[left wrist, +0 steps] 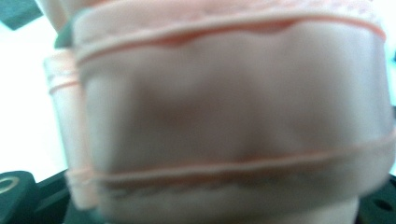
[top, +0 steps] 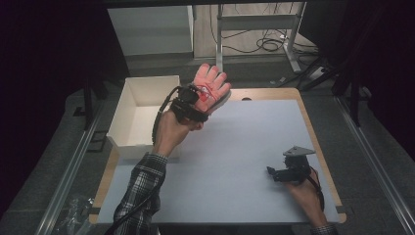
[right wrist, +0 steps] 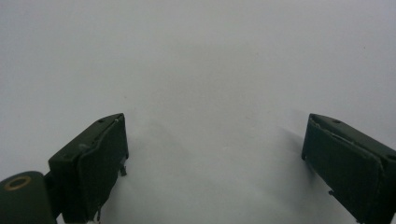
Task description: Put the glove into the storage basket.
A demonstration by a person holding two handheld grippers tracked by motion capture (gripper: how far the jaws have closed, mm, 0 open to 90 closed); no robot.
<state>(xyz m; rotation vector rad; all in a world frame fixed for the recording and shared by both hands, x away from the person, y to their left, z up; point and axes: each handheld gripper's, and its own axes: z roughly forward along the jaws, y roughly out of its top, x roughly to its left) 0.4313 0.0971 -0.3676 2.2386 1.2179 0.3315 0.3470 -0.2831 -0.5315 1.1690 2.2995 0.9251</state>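
Left gripper (top: 195,100) holds the pink glove (top: 210,84) beside the white box (top: 142,105); better release it over the opening. Right gripper (top: 279,174) rests wide open.

One pink glove (top: 211,84), one white box (top: 142,110), two tongs (top: 192,102) (top: 280,173)

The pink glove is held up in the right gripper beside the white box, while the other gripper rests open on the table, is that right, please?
Not quite: the left gripper holds the pink glove, as the high view shows. It is beside the white box, and the right gripper rests open.
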